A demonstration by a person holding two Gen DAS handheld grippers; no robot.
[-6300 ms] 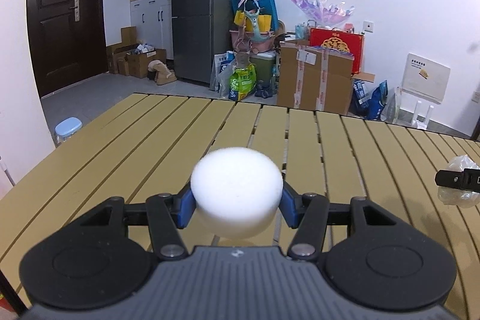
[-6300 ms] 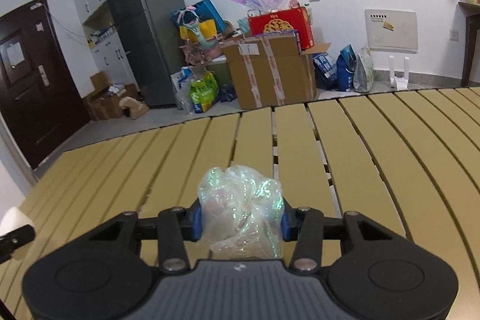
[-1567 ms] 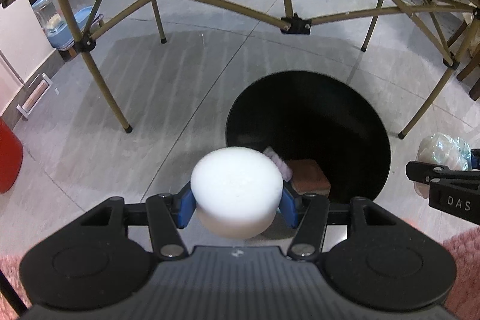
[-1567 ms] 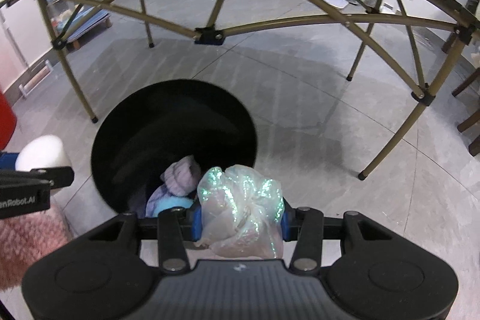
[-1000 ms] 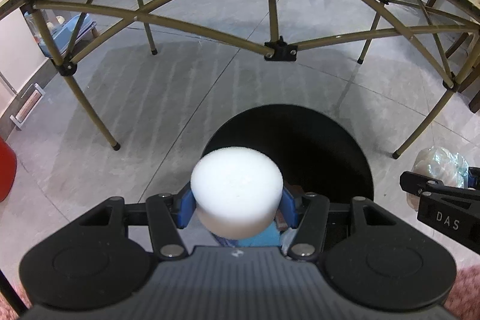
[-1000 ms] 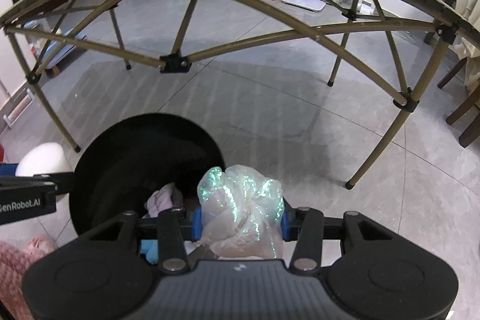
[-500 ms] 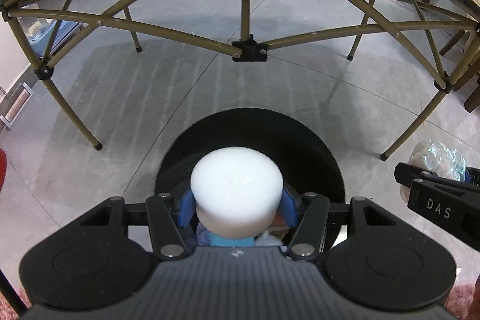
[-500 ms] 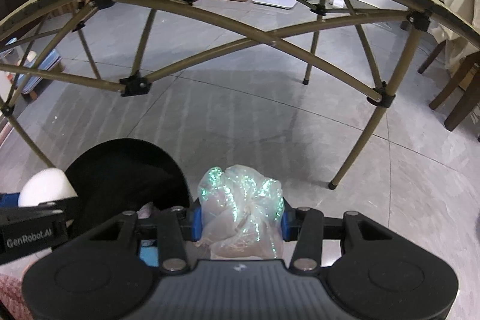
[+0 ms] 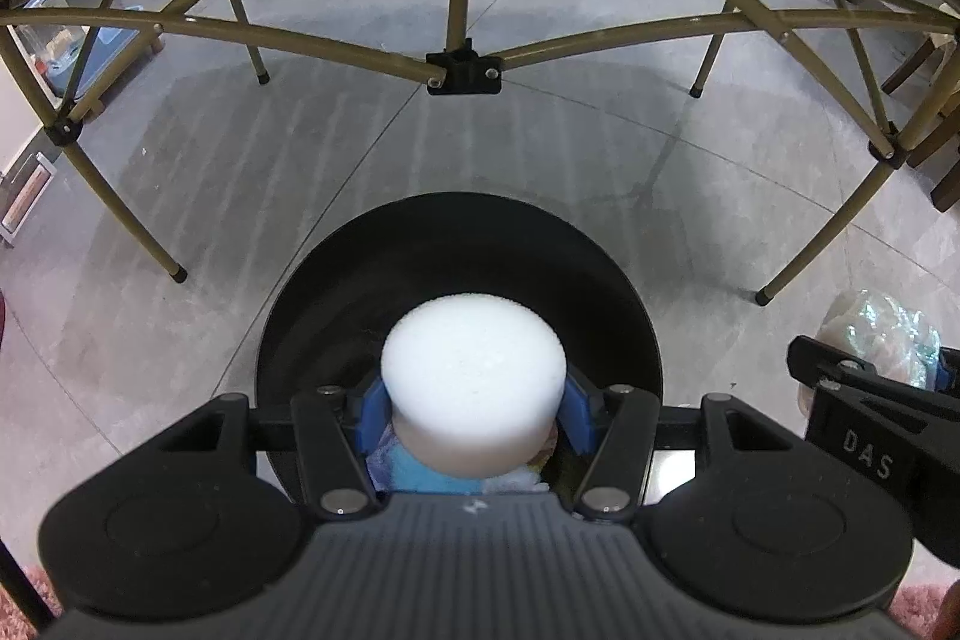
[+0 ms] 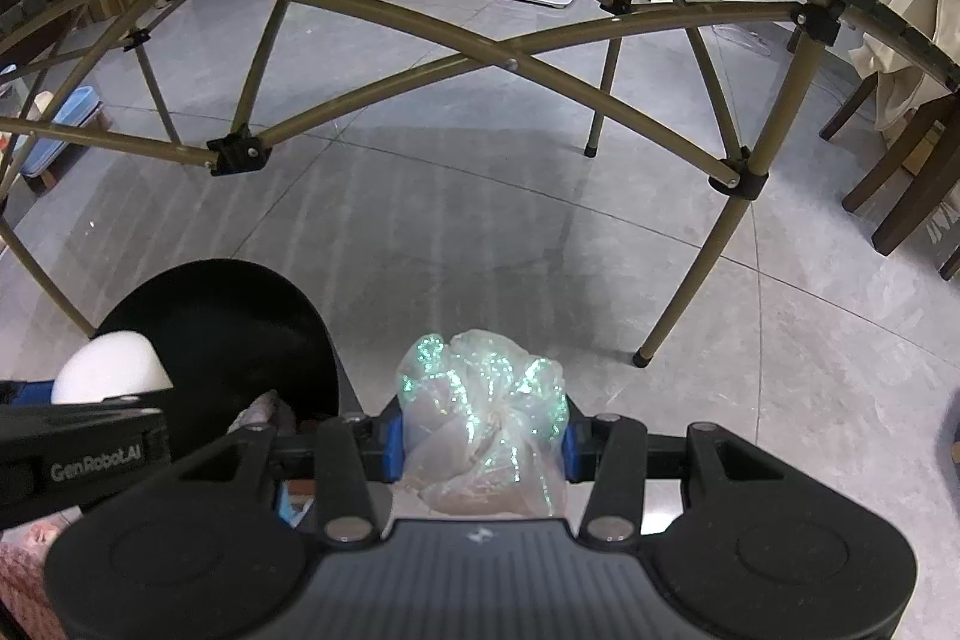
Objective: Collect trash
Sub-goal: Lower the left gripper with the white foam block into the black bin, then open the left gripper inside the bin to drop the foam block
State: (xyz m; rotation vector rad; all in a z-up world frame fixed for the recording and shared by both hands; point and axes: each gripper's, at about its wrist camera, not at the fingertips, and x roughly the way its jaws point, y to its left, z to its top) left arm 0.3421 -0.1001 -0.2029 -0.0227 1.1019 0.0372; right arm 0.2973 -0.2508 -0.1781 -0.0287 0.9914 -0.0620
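Observation:
My left gripper (image 9: pixel 474 409) is shut on a white foam puck (image 9: pixel 474 376) and hangs over the mouth of a round black bin (image 9: pixel 456 244) on the floor. Blue and pale scraps lie in the bin under the puck. My right gripper (image 10: pixel 480 436) is shut on a crumpled iridescent plastic bag (image 10: pixel 483 412), over the grey floor just right of the bin (image 10: pixel 240 316). The left wrist view shows the bag (image 9: pixel 882 334) at its right edge. The puck (image 10: pixel 111 367) appears at the left of the right wrist view.
The olive metal legs and crossbars of a folding table (image 9: pixel 462 70) arch over the floor beyond the bin. Dark wooden chair legs (image 10: pixel 888 196) stand at the right. Boxes and bags line the far wall. A pink rug (image 10: pixel 24 574) lies at the near left.
Both grippers came down from the tabletop to the floor with their loads. Over the last second the left one shifted so the bin now sits centred under the puck; the right drifted slightly right.

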